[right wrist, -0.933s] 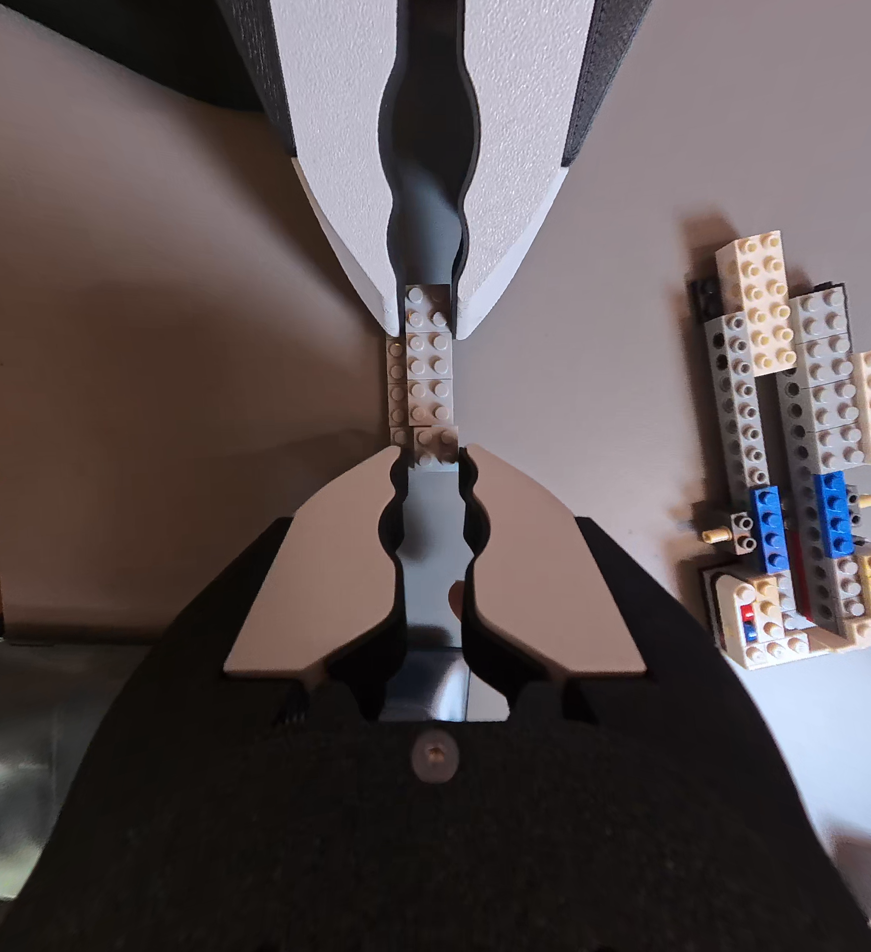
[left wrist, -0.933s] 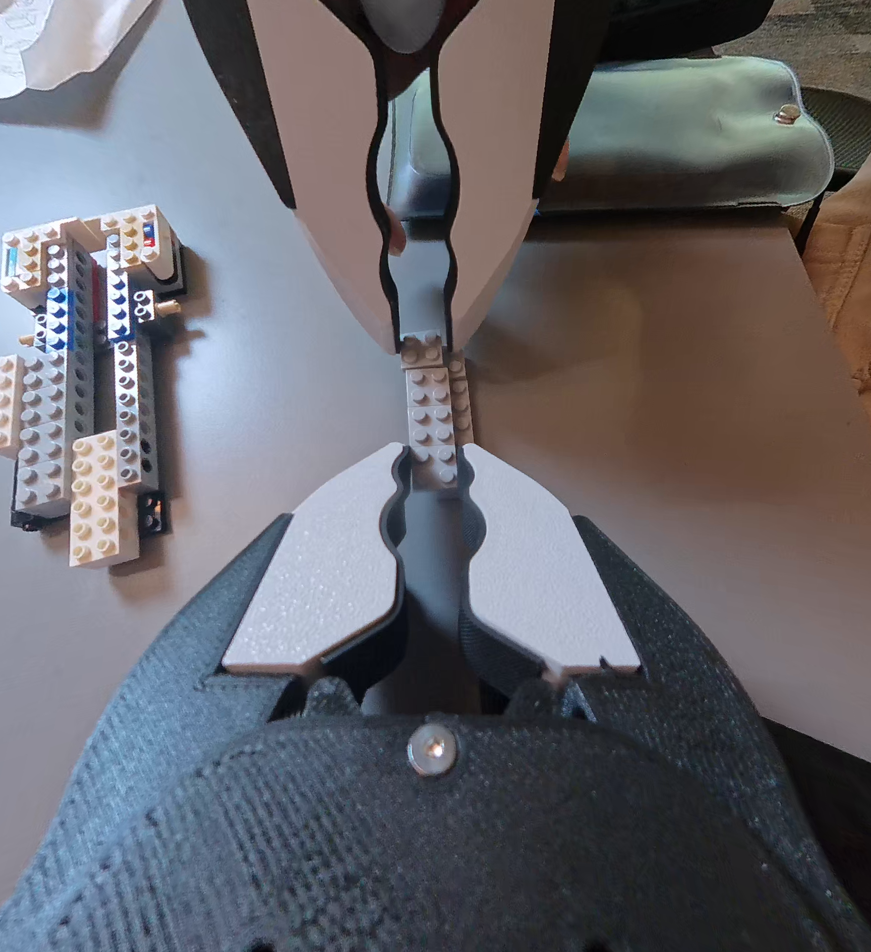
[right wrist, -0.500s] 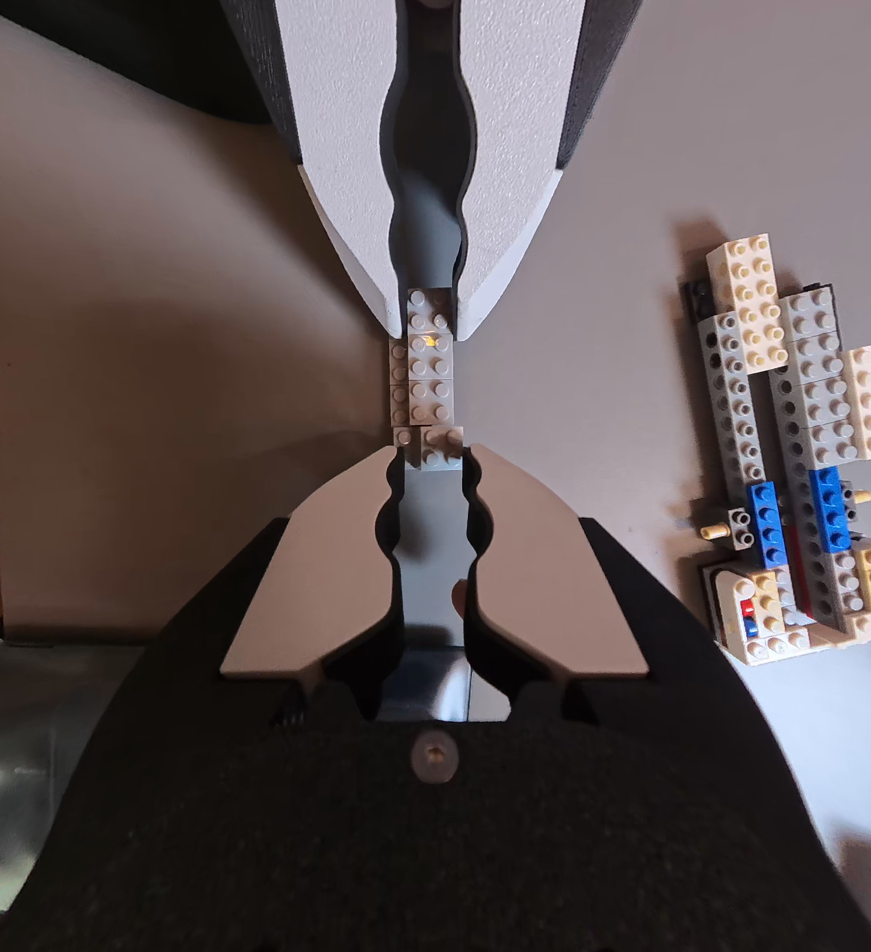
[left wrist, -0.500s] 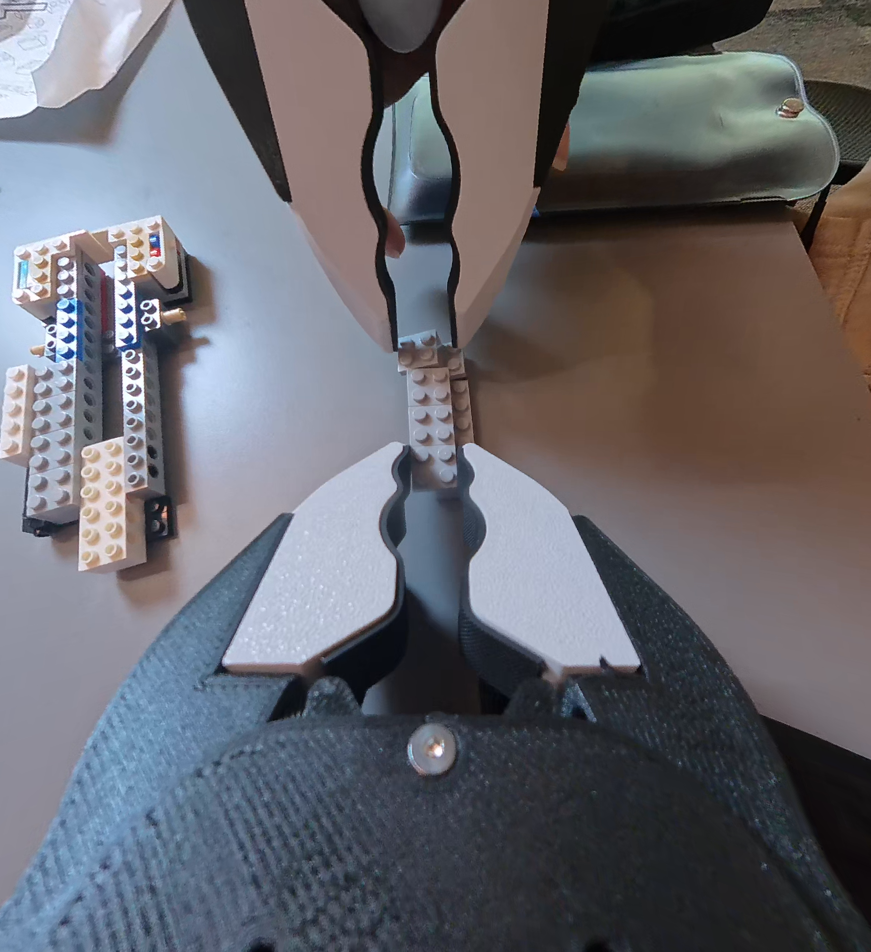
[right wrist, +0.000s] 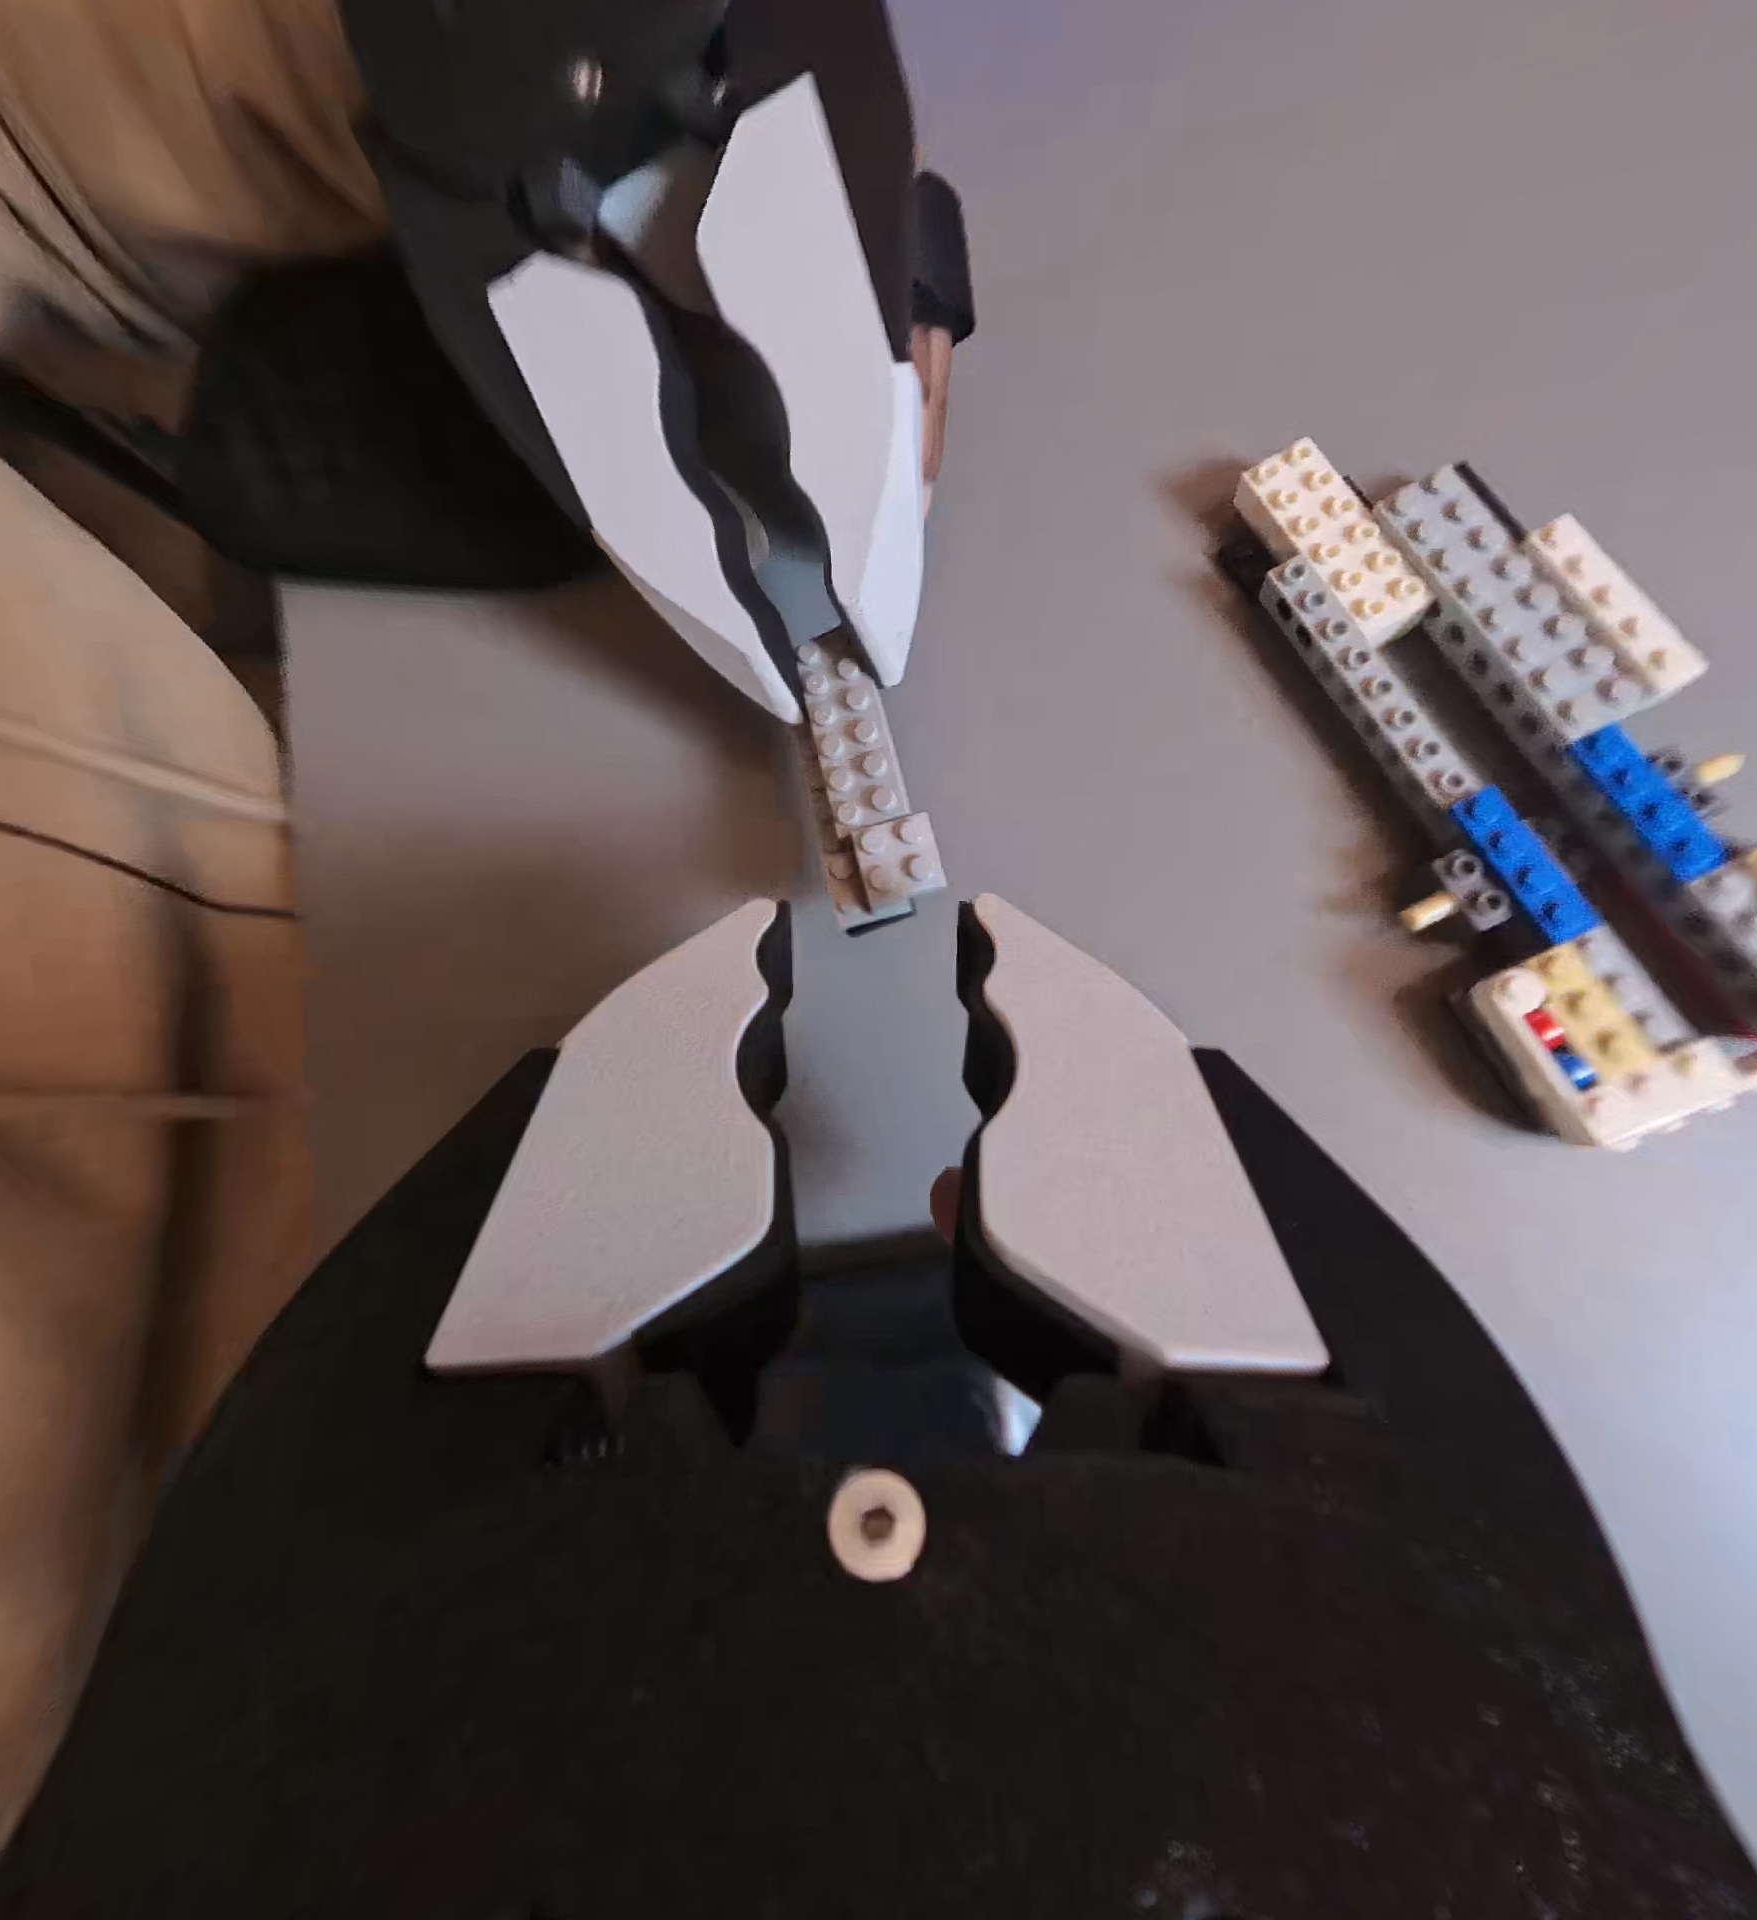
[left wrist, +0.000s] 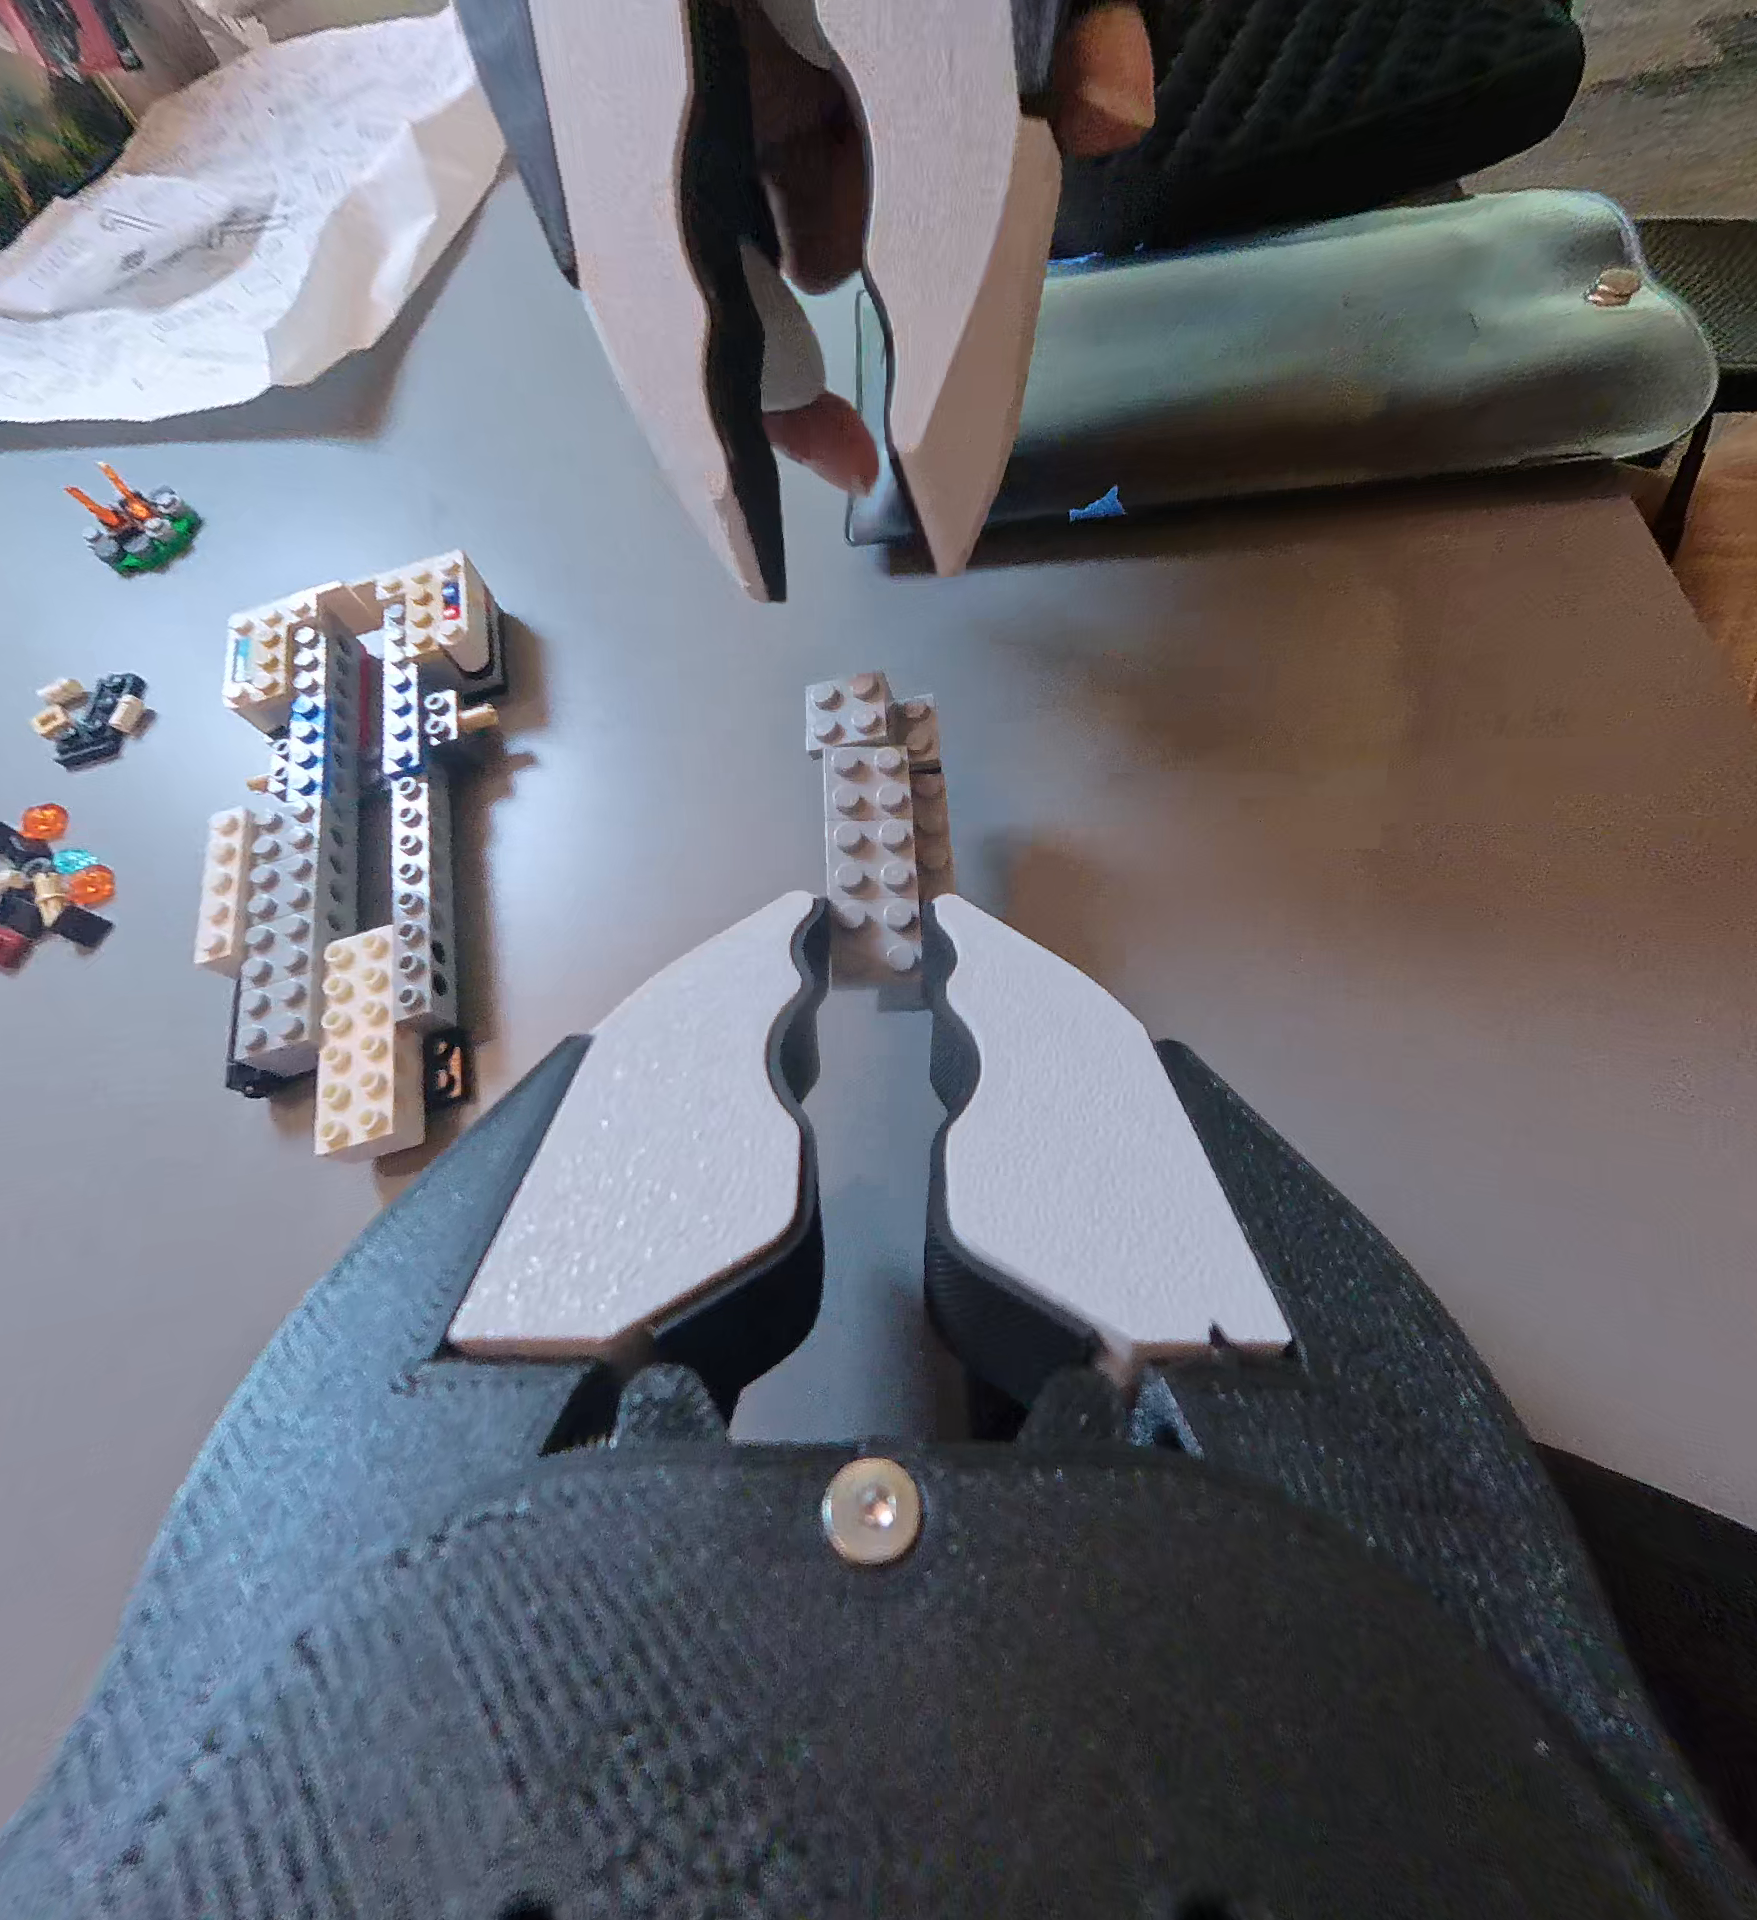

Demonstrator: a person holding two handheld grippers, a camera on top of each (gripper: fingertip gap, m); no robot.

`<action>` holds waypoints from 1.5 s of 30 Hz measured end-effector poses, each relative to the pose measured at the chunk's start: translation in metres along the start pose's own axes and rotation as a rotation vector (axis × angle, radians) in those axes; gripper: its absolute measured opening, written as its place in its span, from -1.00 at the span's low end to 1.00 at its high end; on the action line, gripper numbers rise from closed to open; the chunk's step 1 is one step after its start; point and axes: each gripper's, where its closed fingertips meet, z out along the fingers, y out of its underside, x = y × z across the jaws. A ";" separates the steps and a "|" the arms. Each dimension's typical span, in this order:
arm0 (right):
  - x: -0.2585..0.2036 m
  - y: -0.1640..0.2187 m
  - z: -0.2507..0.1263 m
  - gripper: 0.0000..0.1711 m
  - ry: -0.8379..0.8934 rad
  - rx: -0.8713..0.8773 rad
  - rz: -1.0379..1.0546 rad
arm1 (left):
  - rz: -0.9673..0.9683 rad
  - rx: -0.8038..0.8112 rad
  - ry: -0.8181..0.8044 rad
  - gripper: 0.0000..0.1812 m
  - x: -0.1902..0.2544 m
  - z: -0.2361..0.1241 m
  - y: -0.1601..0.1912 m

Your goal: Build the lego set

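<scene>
A narrow grey brick strip [left wrist: 869, 831] with a small grey 2x2 plate [left wrist: 848, 712] on its far end is held just above the table. My left gripper [left wrist: 876, 920] is shut on the strip's near end. In the right wrist view the strip [right wrist: 858, 769] hangs from the left gripper [right wrist: 843, 691]. My right gripper [right wrist: 871, 914] is open and empty, its tips a short way off the strip's plate end; it also shows in the left wrist view [left wrist: 853, 582], raised and apart from the strip. The larger grey, tan and blue model [left wrist: 334, 852] lies on the table to the left.
Loose small pieces [left wrist: 12, 894] and two tiny builds [left wrist: 136, 520] [left wrist: 95, 717] lie far left. A paper sheet [left wrist: 178, 239] is at the back left. A dark pouch [left wrist: 1321, 353] lies at the table's far edge. A person's tan clothing [right wrist: 74, 935] is beside the table. My hands' fingertips stand some 6 centimetres from each other.
My right gripper has opened, let go of the strip's plate end and pulled back and up. My left gripper still holds the strip.
</scene>
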 end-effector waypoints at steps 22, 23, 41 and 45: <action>0.013 -0.044 -0.048 -0.63 -0.342 0.779 0.906 | 0.147 0.004 -0.093 -0.82 -0.036 -0.025 -0.072; 0.013 -0.044 -0.050 -0.63 -0.333 0.778 0.899 | 0.152 0.004 -0.095 -0.82 -0.037 -0.024 -0.074; 0.014 -0.041 -0.056 -0.76 -0.301 0.793 0.867 | 0.147 -0.004 -0.078 -0.82 -0.041 -0.017 -0.085; 0.011 -0.045 -0.060 -0.76 -0.299 0.816 0.801 | 0.075 0.044 -0.040 -0.82 -0.042 -0.020 -0.092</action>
